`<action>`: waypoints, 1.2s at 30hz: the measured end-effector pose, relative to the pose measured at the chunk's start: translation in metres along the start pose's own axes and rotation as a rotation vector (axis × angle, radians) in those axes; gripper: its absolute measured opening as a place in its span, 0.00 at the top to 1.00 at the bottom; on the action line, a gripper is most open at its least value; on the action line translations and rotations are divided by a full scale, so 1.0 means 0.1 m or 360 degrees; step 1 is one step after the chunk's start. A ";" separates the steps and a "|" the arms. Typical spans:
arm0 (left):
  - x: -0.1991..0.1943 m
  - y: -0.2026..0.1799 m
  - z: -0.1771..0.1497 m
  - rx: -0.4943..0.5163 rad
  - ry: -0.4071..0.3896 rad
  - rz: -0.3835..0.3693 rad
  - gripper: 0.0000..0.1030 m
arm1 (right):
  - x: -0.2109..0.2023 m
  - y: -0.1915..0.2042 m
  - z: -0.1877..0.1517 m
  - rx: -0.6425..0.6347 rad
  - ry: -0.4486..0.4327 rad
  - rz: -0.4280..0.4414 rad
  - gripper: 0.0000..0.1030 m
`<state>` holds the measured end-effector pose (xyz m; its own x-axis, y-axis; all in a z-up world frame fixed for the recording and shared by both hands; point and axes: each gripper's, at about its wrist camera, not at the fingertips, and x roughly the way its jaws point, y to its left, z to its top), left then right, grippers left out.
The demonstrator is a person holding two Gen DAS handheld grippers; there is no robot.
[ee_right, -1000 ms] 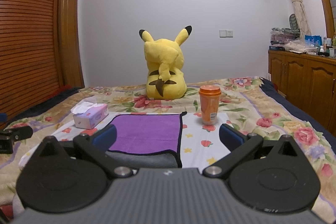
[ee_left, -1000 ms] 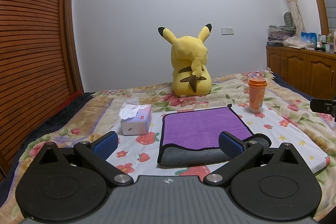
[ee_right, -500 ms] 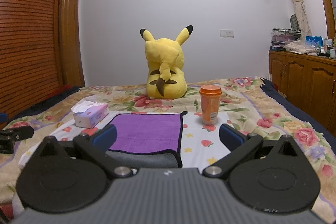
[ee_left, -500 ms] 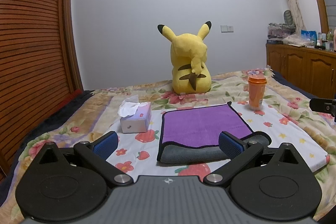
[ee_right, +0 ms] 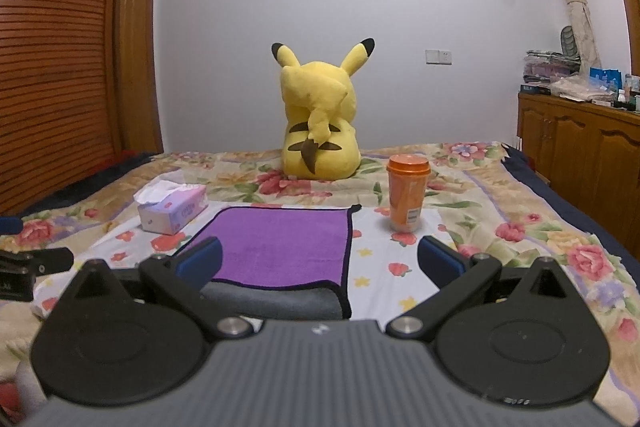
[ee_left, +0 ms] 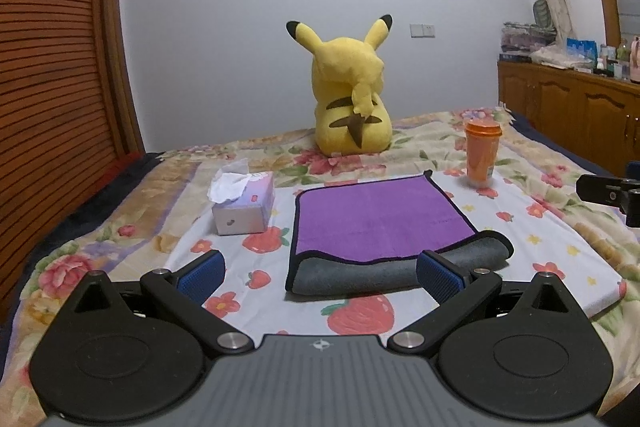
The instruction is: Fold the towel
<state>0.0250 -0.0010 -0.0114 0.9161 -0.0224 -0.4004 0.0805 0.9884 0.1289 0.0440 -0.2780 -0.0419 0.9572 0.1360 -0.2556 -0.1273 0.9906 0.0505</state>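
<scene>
Your left gripper (ee_left: 320, 269) and your right gripper (ee_right: 320, 259) both hover low over the bed (ee_left: 532, 223) with jaws spread wide, holding nothing. The towel (ee_left: 372, 215) lies folded on the strawberry-print cloth (ee_left: 560, 255) just ahead of you, purple side up, grey underside showing along its near rolled edge. A tissue box (ee_left: 244, 205) sits just left of it, an orange cup (ee_left: 482, 155) stands beyond its far right corner, and a yellow plush toy (ee_left: 352, 99) sits farther back.
</scene>
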 end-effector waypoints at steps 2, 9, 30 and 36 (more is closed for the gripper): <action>0.03 0.00 0.01 -0.0001 0.0022 -0.0014 0.00 | 0.04 0.00 0.00 -0.0003 0.0009 0.0000 0.00; 0.12 0.01 0.05 0.0020 0.0055 -0.0028 0.00 | 0.16 0.02 -0.02 -0.0019 0.0031 -0.0001 0.00; 0.68 0.05 0.21 0.0055 0.0132 -0.0094 0.00 | 0.69 -0.02 -0.06 -0.0025 0.0196 0.0017 0.00; 0.87 0.09 0.21 0.0055 0.0155 -0.0085 0.00 | 0.79 0.01 -0.04 -0.0049 0.0211 0.0049 0.00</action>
<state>0.1138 0.0031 -0.0258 0.8678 -0.0586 -0.4934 0.1432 0.9804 0.1354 0.1188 -0.2658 -0.0658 0.9102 0.1652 -0.3797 -0.1659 0.9857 0.0312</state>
